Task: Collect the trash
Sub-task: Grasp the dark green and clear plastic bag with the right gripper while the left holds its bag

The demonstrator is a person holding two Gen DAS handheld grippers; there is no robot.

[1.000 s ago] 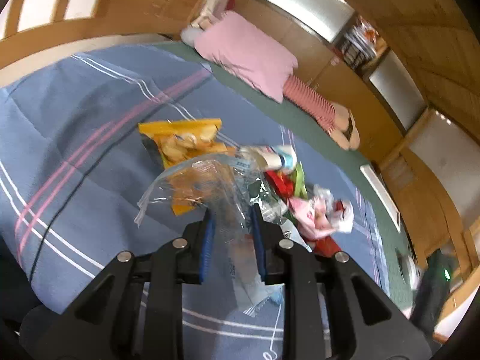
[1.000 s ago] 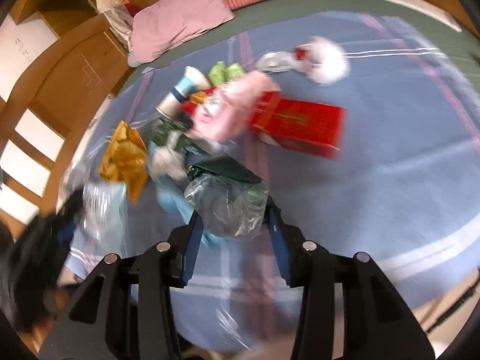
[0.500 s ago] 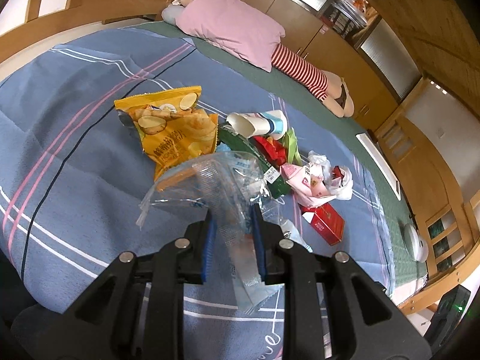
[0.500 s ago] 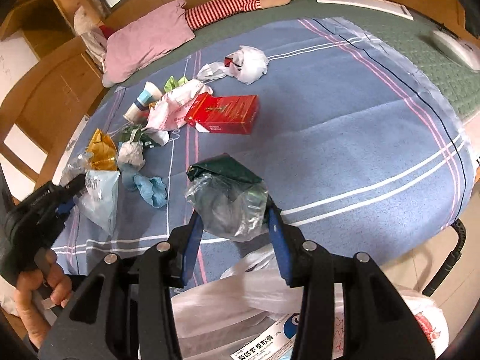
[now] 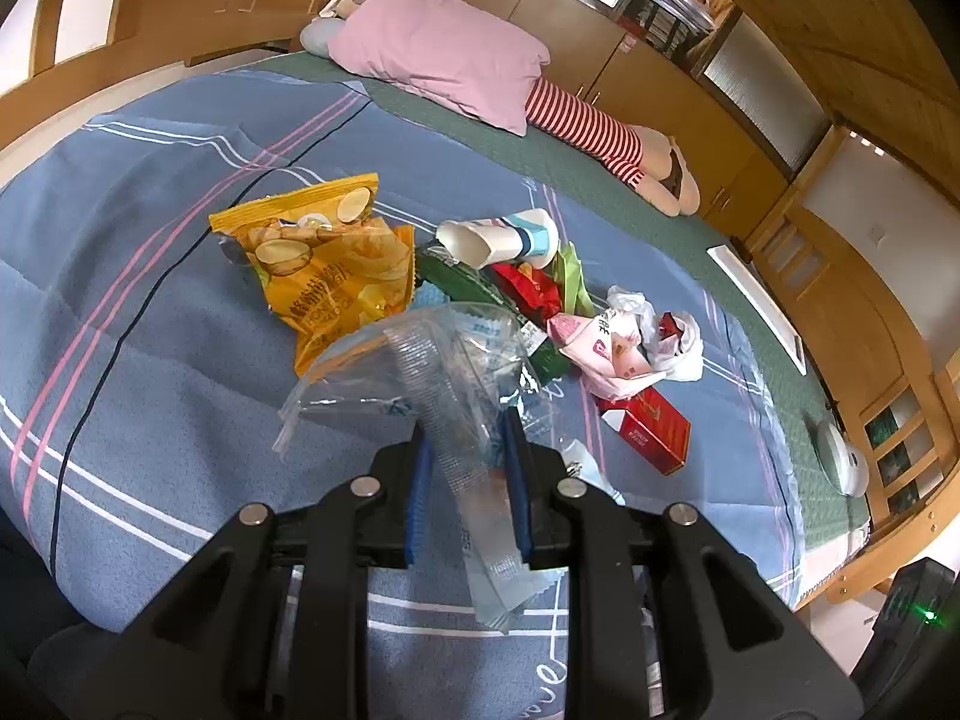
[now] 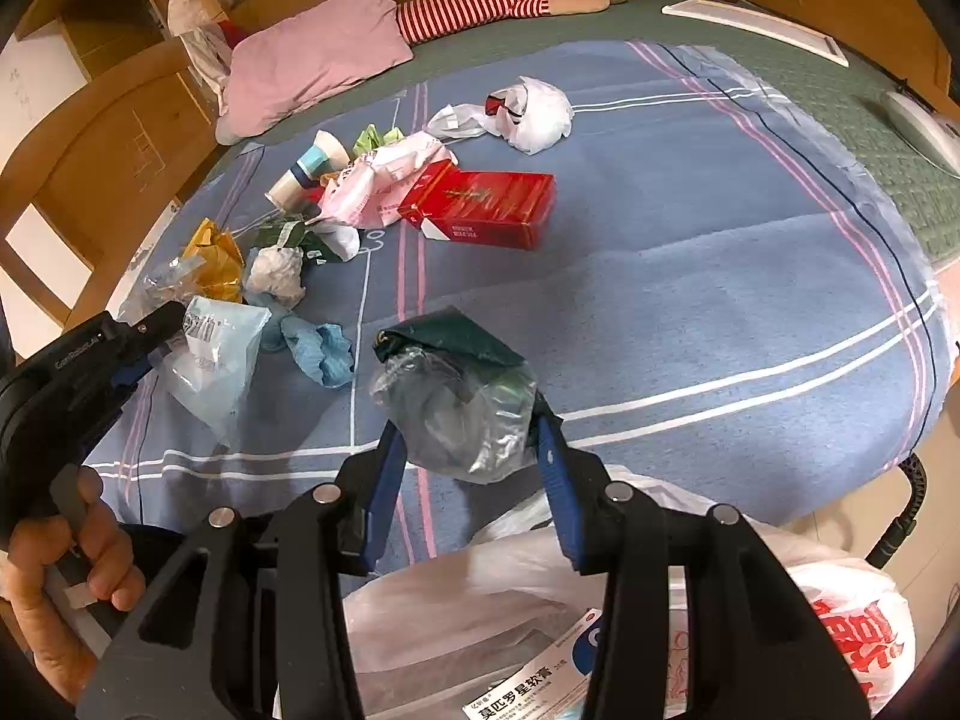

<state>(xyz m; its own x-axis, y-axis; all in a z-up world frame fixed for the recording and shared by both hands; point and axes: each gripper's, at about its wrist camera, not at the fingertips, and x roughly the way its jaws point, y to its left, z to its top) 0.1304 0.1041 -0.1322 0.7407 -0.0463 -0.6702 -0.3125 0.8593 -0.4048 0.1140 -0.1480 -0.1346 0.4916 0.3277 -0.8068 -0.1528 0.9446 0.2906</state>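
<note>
My left gripper (image 5: 465,450) is shut on a clear plastic bag (image 5: 432,372) and holds it above the blue blanket (image 5: 120,312); it also shows in the right wrist view (image 6: 144,348) with the bag (image 6: 216,354). My right gripper (image 6: 465,420) is shut on a crumpled clear and dark green wrapper (image 6: 456,396), held over a white trash bag (image 6: 600,630) below the bed's edge. Trash lies in a pile on the bed: a yellow chip bag (image 5: 324,276), a paper cup (image 5: 498,240), a red box (image 6: 480,207), a pink wrapper (image 6: 384,180).
A white plastic bag (image 6: 534,114) and blue crumpled gloves (image 6: 318,351) also lie on the blanket. A pink pillow (image 5: 444,60) and a striped plush toy (image 5: 600,132) lie at the far side. Wooden cabinets (image 5: 660,78) stand behind the bed.
My right gripper has drawn back from the pile with the wrapper, and now hangs over the white trash bag. My left gripper has lifted and pulled back a little with the clear bag.
</note>
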